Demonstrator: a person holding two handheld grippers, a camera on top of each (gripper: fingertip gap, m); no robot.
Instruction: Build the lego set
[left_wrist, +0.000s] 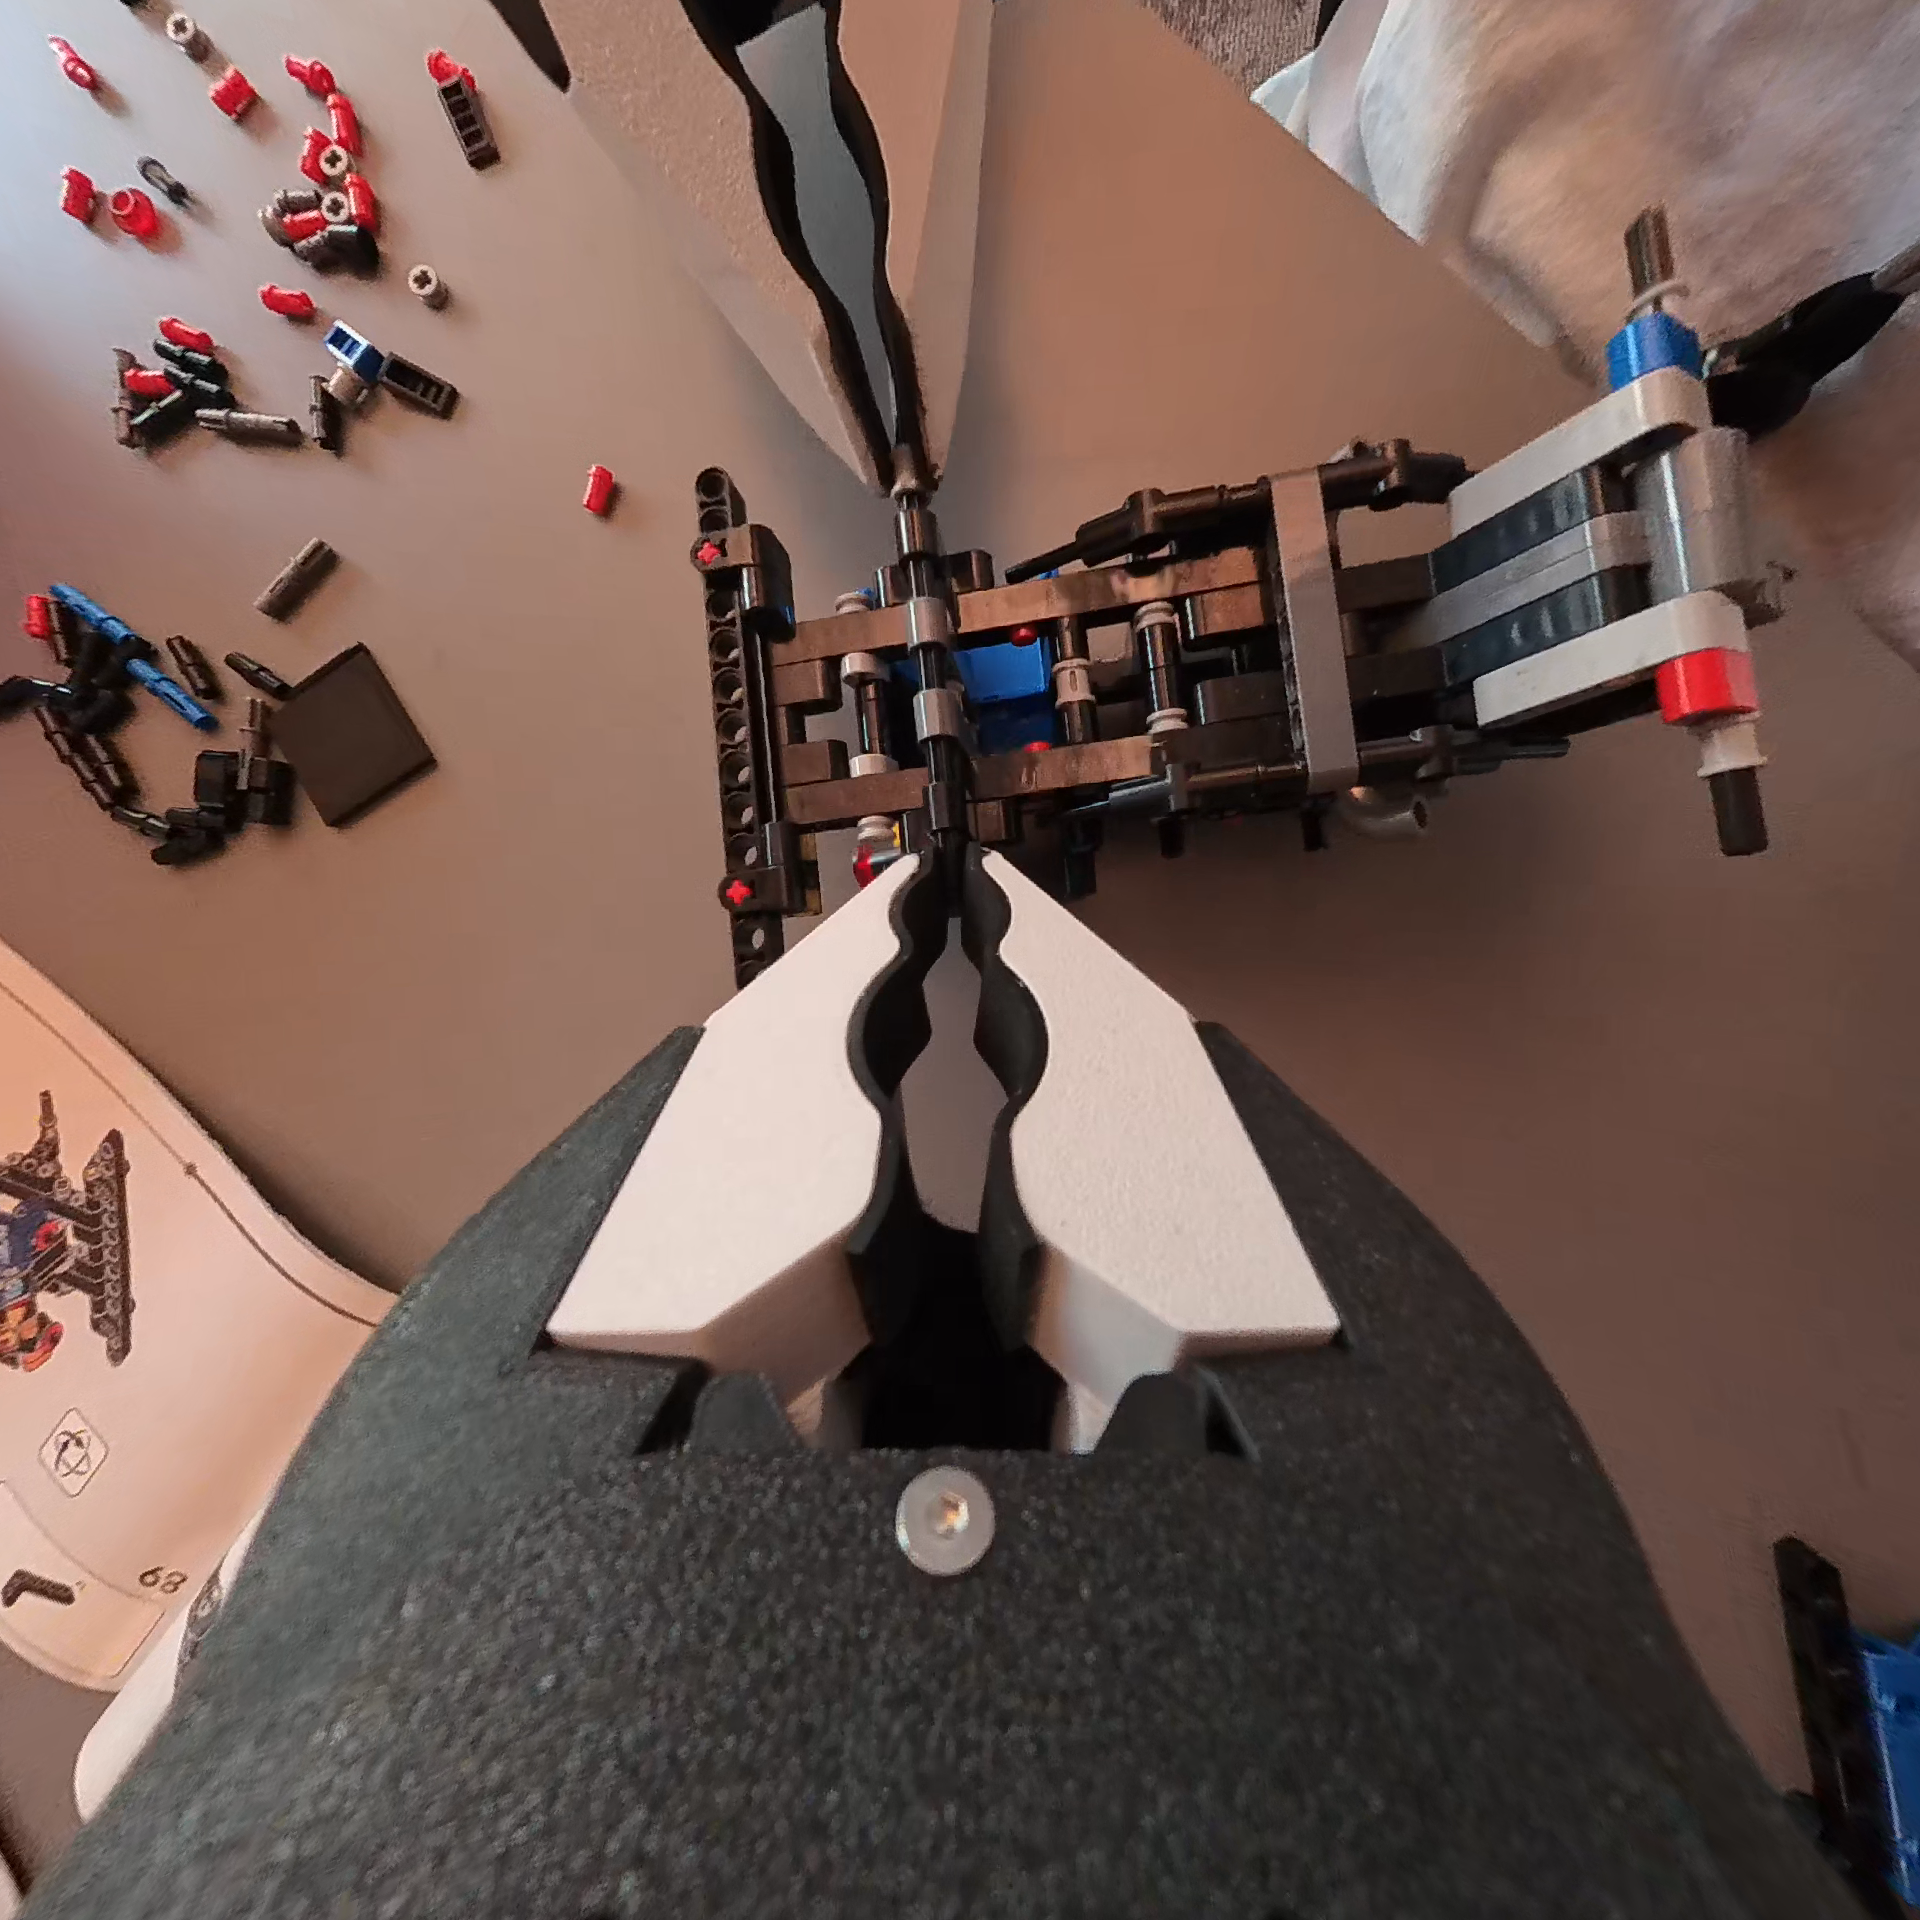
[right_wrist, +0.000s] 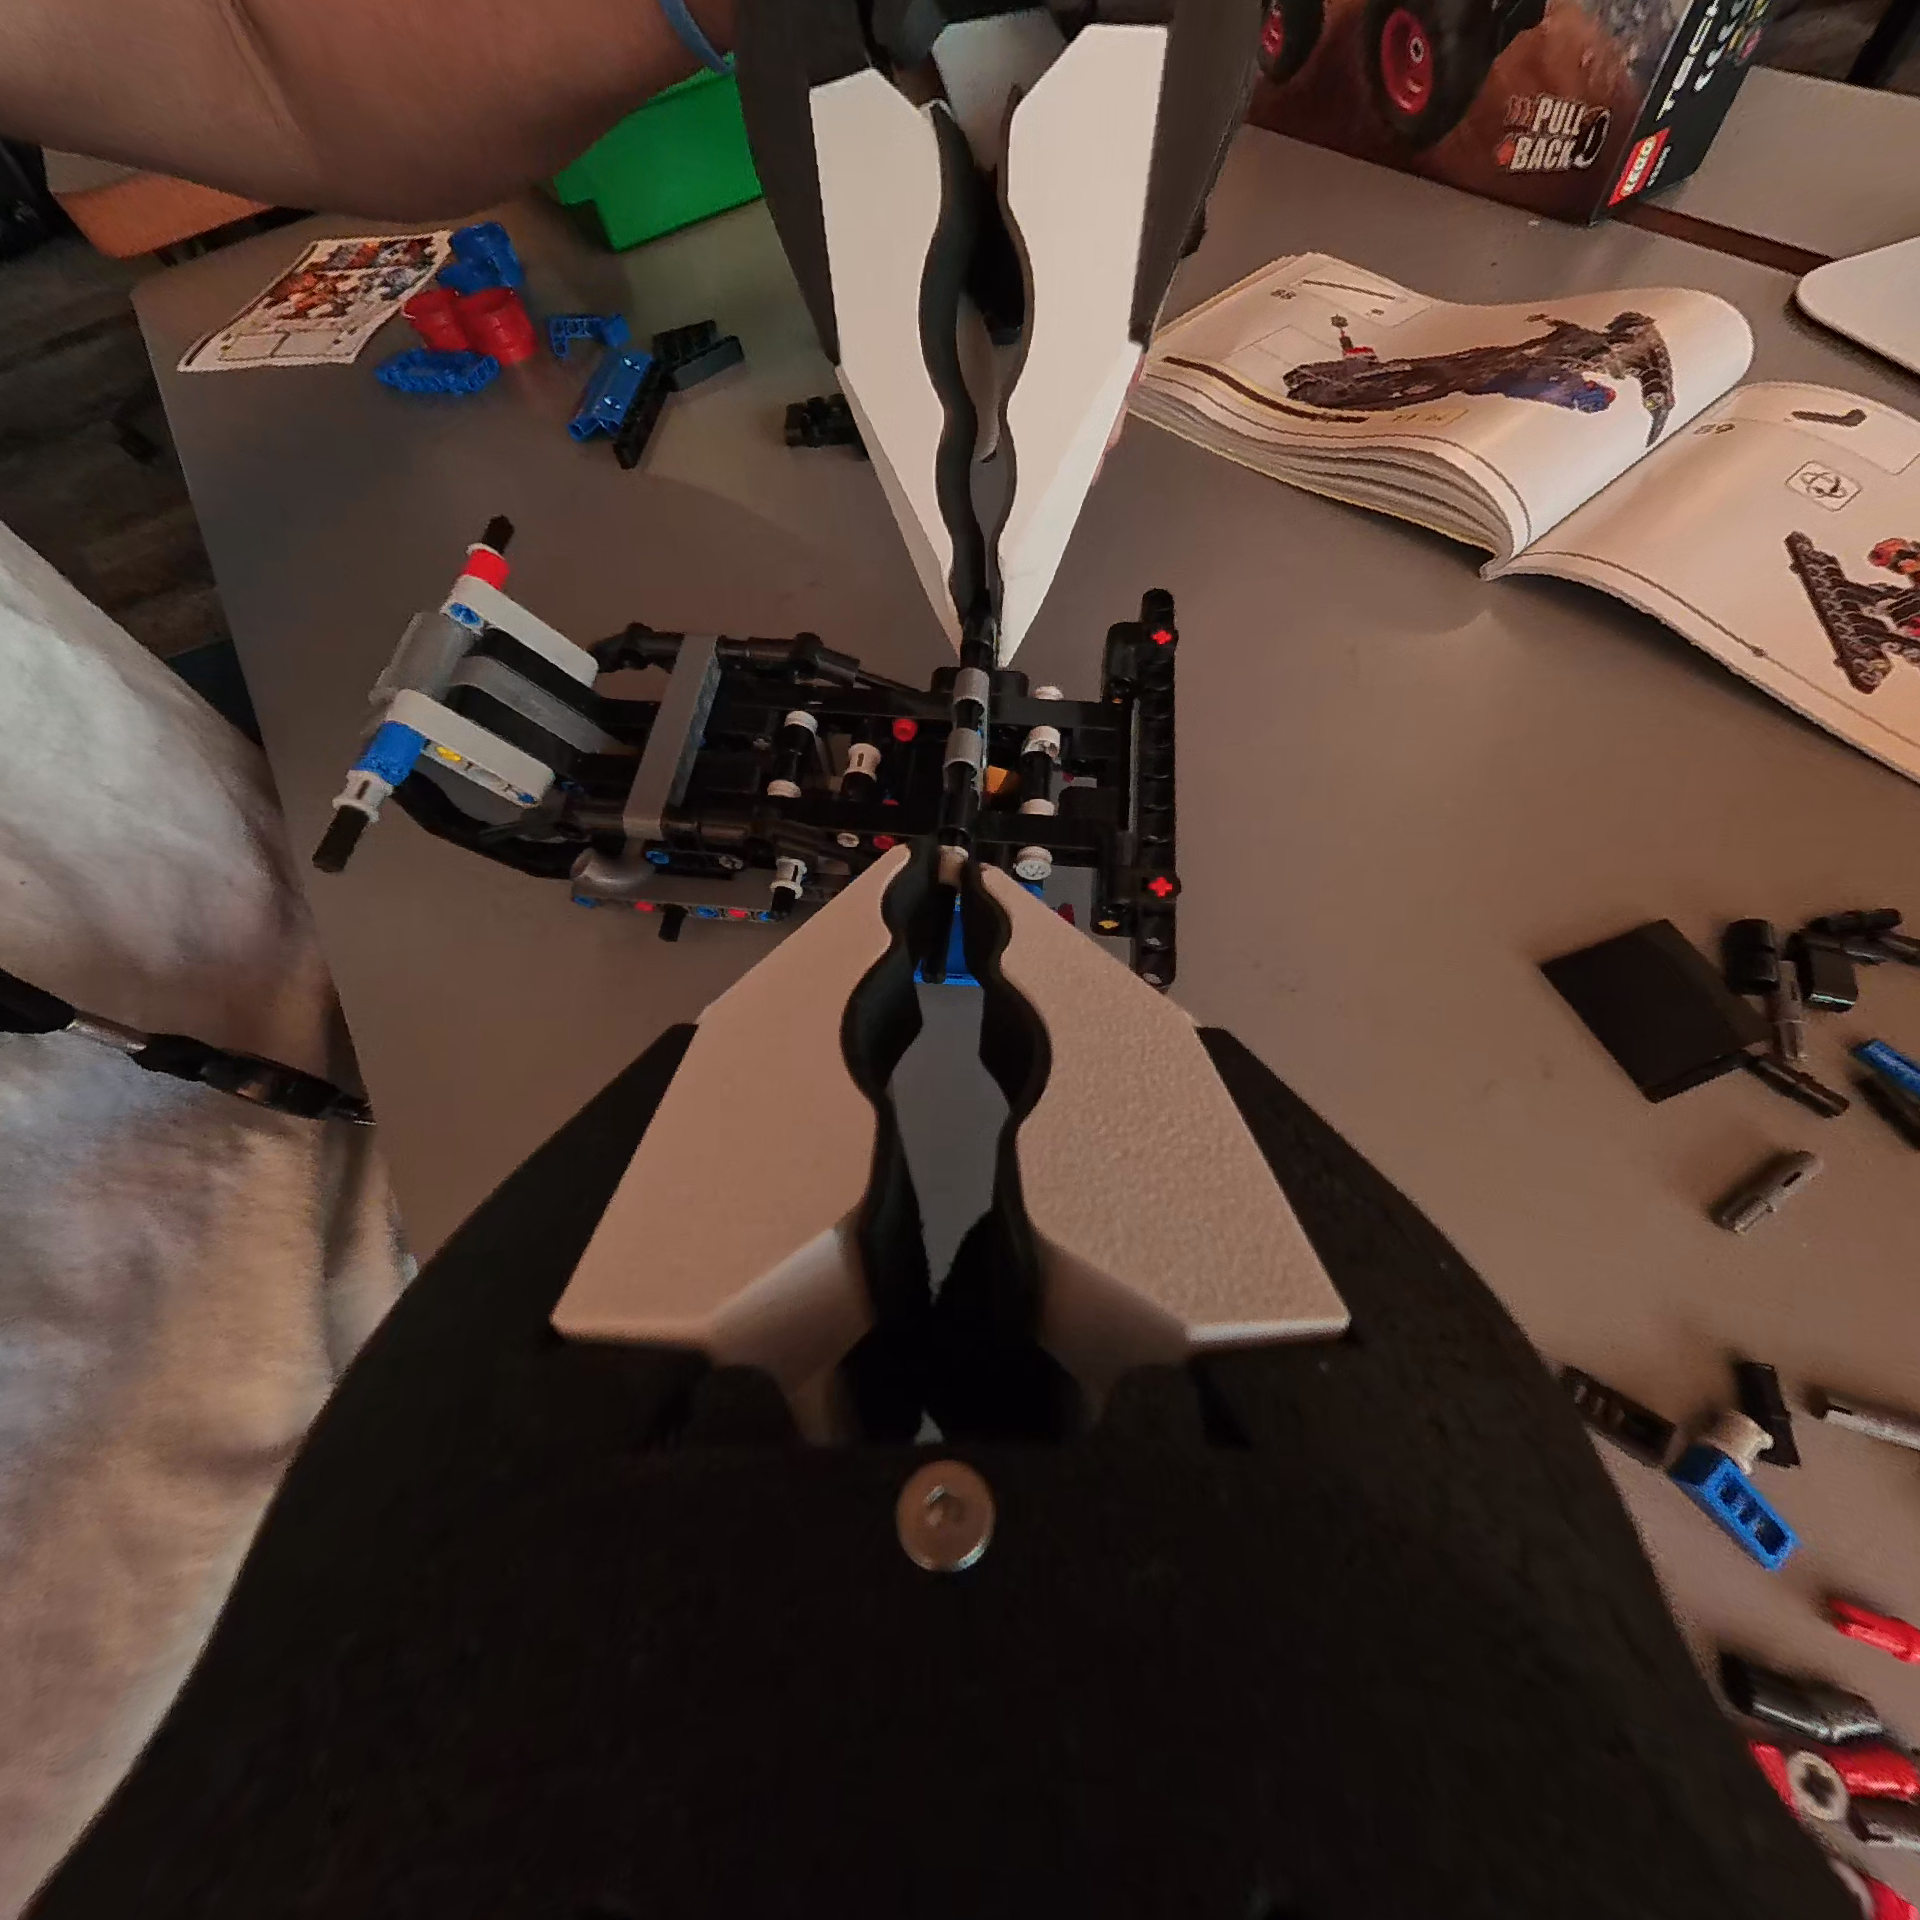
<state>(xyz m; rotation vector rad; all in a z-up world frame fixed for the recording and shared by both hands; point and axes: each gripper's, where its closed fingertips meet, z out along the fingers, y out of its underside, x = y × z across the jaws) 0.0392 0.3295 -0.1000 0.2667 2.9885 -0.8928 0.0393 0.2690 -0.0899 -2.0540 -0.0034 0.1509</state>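
Two grippers meeting head-on over the chassis (left_wrist: 1039, 686), each pinched on an opposite end of the same black axle (left_wrist: 930, 665) that crosses the frame through grey bushes. Left gripper (left_wrist: 948, 868) clamped on the near end, right gripper (right_wrist: 935, 868) clamped on the other; likely so one end is steadied while the other is pushed through, or the axle centred. Chassis lying flat mid-table (right_wrist: 1351, 831), swing-arm end with red and blue bushes pointing toward the person's side. Loose red and black pins (left_wrist: 312, 177) scattered toward the far-left part of the table in the left wrist view, kept within reach. Instruction booklet (right_wrist: 1507, 416) open beside the build, for reference. Printed set box (right_wrist: 1507, 94) at the far edge, a sticker sheet (right_wrist: 312, 291) near the far-left corner; both bear writing, not repeated here.
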